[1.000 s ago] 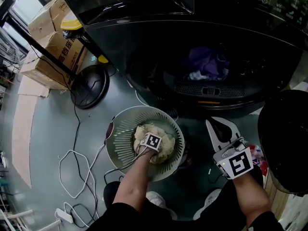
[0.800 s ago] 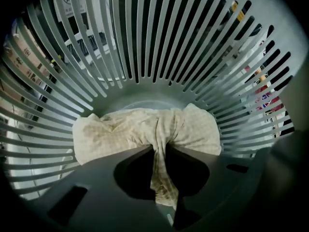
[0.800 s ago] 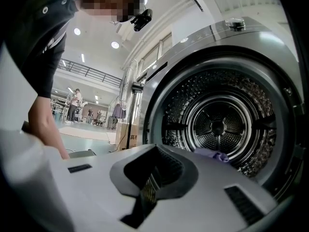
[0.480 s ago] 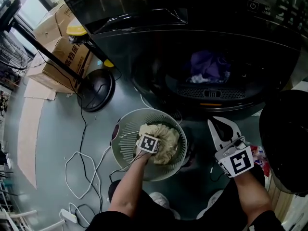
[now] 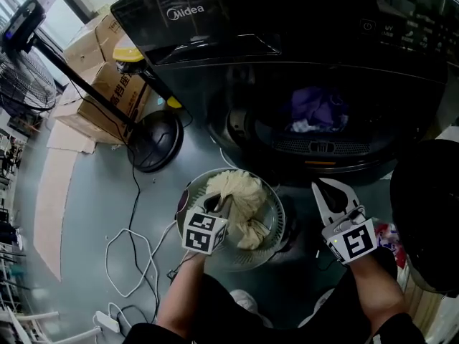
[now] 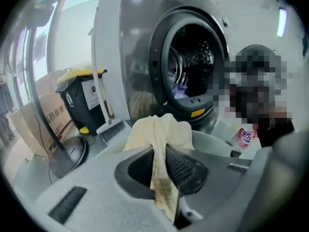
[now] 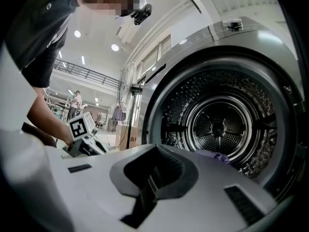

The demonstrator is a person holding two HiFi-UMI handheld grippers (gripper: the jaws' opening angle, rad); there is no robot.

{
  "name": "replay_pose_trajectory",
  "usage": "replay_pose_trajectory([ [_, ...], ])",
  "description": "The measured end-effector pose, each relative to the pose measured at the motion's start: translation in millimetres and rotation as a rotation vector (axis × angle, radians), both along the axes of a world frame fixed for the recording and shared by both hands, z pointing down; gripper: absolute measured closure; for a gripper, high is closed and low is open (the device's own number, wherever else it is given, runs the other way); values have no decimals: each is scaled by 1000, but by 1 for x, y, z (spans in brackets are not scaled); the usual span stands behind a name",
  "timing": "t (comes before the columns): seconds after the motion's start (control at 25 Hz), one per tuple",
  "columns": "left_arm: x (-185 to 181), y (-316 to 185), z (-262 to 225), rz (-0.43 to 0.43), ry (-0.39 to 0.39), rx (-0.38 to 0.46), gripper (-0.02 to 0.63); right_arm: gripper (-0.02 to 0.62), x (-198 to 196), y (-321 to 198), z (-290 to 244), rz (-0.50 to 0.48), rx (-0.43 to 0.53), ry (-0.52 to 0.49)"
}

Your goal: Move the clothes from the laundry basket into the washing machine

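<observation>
My left gripper [image 5: 219, 206] is shut on a cream cloth [image 5: 242, 196] and holds it above the pale round laundry basket [image 5: 276, 228]. In the left gripper view the cloth [image 6: 161, 129] bunches beyond the jaws of the left gripper [image 6: 161, 153], with a strip pinched between them. The black front-load washing machine [image 5: 215, 20] stands open behind the basket. A purple garment [image 5: 315, 110] lies in its drum [image 7: 224, 127]. My right gripper [image 5: 331, 196] hangs right of the basket, shut and empty, pointing level at the drum.
The machine's round door [image 5: 430, 213] swings open at the right. A fan stand's base [image 5: 154, 142], cardboard boxes [image 5: 100, 99] and a yellow-lidded black bin [image 6: 82, 100] sit to the left. White cables [image 5: 129, 256] trail over the floor near my feet.
My left gripper has risen out of the basket, pulling the cream cloth up with it and tilting toward the machine. The right gripper has stayed where it was.
</observation>
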State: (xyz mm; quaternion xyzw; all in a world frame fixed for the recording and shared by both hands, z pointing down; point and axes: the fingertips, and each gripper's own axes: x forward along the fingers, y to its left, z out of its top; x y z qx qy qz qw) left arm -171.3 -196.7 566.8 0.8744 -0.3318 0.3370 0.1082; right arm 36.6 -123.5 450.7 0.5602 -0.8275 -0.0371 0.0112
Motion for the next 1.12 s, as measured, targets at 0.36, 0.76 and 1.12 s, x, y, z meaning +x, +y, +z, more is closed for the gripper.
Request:
replay_pose_trajectory([
  [0.36,31,14,-146,44,207,297,554,588,6,5,-2,22,9,2],
  [0.76,118,23,-187,120,375,353,554,588,40,22,-15,83,38,1],
  [1.12,202,1,-181,166,469,343,554,588,79,41,-21,162,56,6],
])
